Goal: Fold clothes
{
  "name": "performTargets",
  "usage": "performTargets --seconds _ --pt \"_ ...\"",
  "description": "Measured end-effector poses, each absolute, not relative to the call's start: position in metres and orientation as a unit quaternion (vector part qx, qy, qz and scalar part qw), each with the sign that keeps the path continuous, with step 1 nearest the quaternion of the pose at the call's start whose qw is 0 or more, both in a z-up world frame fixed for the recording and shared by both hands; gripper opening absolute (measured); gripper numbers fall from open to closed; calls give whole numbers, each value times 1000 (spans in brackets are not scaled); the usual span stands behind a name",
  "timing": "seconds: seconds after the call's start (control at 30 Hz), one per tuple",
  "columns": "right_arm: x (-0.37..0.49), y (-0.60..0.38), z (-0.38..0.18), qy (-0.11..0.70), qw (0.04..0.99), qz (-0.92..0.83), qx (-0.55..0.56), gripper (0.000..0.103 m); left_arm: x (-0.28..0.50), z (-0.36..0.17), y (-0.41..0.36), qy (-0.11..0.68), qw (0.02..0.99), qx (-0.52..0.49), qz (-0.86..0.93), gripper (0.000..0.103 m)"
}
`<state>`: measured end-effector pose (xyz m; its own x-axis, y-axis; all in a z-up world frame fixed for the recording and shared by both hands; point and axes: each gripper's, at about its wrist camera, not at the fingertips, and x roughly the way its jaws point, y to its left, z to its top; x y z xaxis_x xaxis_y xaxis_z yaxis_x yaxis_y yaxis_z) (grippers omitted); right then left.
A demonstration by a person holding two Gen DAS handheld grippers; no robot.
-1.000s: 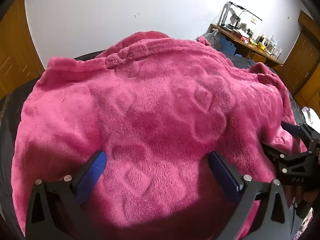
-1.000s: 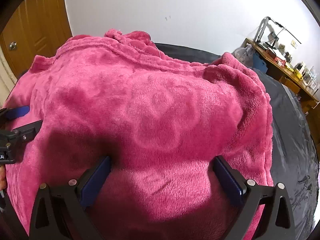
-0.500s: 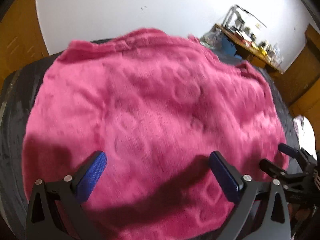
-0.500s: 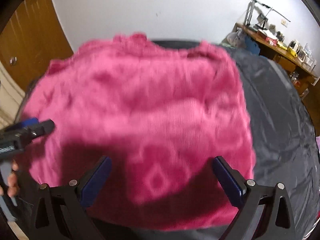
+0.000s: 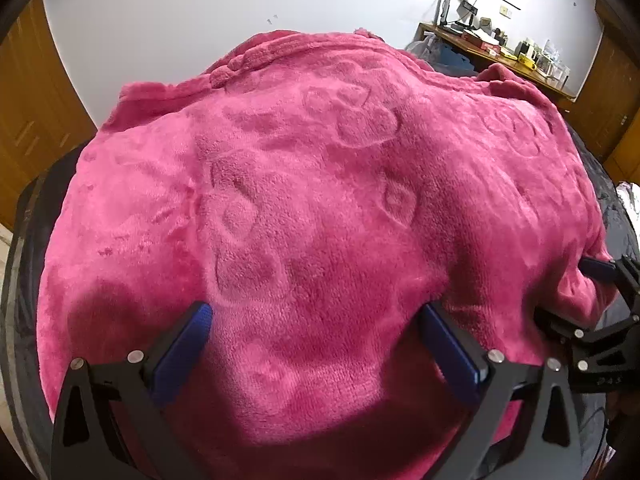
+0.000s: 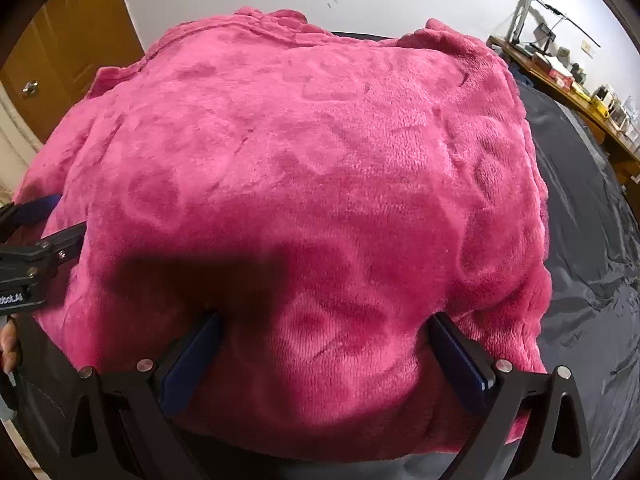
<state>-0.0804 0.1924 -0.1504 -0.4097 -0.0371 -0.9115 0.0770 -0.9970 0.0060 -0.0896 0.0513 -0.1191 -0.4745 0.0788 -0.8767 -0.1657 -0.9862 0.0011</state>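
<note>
A pink fleece garment (image 5: 320,200) with an embossed flower pattern lies spread on a dark sheet (image 6: 580,200) and fills both views. My left gripper (image 5: 316,312) is open, and its blue pads (image 5: 184,348) rest against the fleece near its near edge, with fabric bulging between the fingers. My right gripper (image 6: 325,320) is open in the same way on the garment's right part (image 6: 320,160). Each gripper shows in the other's view: the right gripper (image 5: 576,292) at the garment's right edge, the left gripper (image 6: 60,220) at its left edge.
A cluttered wooden desk (image 5: 500,48) with a lamp stands at the back right against a white wall. Wooden doors (image 6: 60,60) flank the room. Bare dark sheet shows to the right of the garment. A person's hand (image 6: 8,344) shows at the left edge.
Half a second ago both grippers were higher and farther back in blurred views. Now both sit low against the fleece again. Both stayed open.
</note>
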Motion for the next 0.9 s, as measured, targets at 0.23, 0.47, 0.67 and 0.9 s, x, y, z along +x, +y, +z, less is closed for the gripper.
performTargets --seconds 0.23,0.47,0.67,0.9 --pt "-81 215 -138 -17 78 -835 545 103 -94 -116 57 47 45 -531 845 103" --pt "-75 265 -108 -115 110 -841 518 103 -93 -119 61 62 32 -527 847 103" --pt "-86 321 -96 -176 97 -847 493 103 -91 -119 62 64 23 -518 852 103" --pt "-123 355 -122 -239 128 -818 507 103 -88 -118 63 64 20 -515 854 103"
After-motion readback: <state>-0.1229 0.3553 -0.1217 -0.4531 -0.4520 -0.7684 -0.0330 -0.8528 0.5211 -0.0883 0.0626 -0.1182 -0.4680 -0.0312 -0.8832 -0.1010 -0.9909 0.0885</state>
